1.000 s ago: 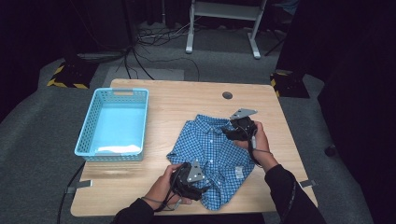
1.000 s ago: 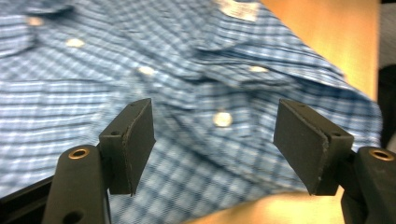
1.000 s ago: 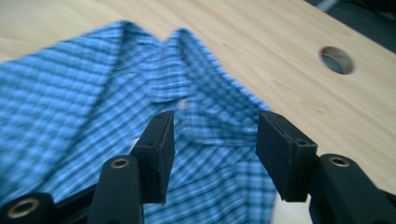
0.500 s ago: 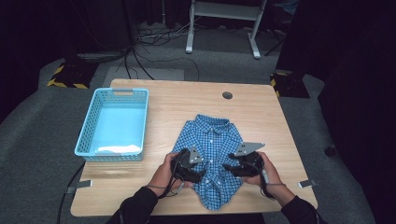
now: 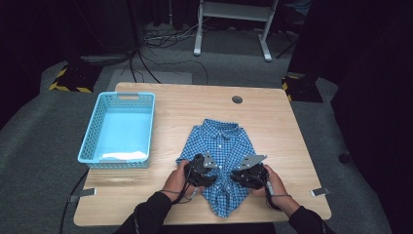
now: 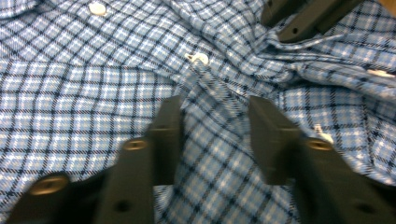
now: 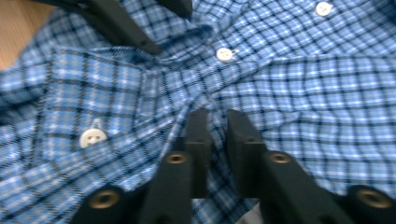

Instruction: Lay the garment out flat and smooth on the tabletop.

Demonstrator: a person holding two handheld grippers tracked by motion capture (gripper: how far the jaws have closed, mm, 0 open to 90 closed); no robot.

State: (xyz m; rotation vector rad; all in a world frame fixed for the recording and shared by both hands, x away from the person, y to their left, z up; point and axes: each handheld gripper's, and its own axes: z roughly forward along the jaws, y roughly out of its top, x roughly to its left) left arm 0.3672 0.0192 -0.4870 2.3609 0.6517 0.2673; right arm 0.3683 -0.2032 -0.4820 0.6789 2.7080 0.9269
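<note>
A blue checked shirt [image 5: 221,144] lies buttoned on the wooden table [image 5: 282,131], collar away from me. Both grippers rest on its lower half, tips facing each other. My left gripper [image 5: 210,176] [image 6: 215,135] has just been closing; its jaws still stand apart, with a raised fold of the button strip between them. My right gripper [image 5: 237,176] [image 7: 218,140] has also just been closing, and its jaws now pinch a ridge of cloth. Wrinkles spread out from that pinch. Each gripper view shows the other gripper's jaws, the right gripper [image 6: 303,18] and the left gripper [image 7: 126,23].
A light blue plastic basket [image 5: 117,97] stands on the table's left side with something white [image 5: 122,156] at its near end. A small round hole [image 5: 237,99] sits in the tabletop behind the shirt. Cables and a white stand are on the floor beyond.
Both hands moved inward to the shirt's lower middle, the right one from the far right edge. The shirt now lies straighter. Both pairs of jaws narrowed, the right onto cloth.
</note>
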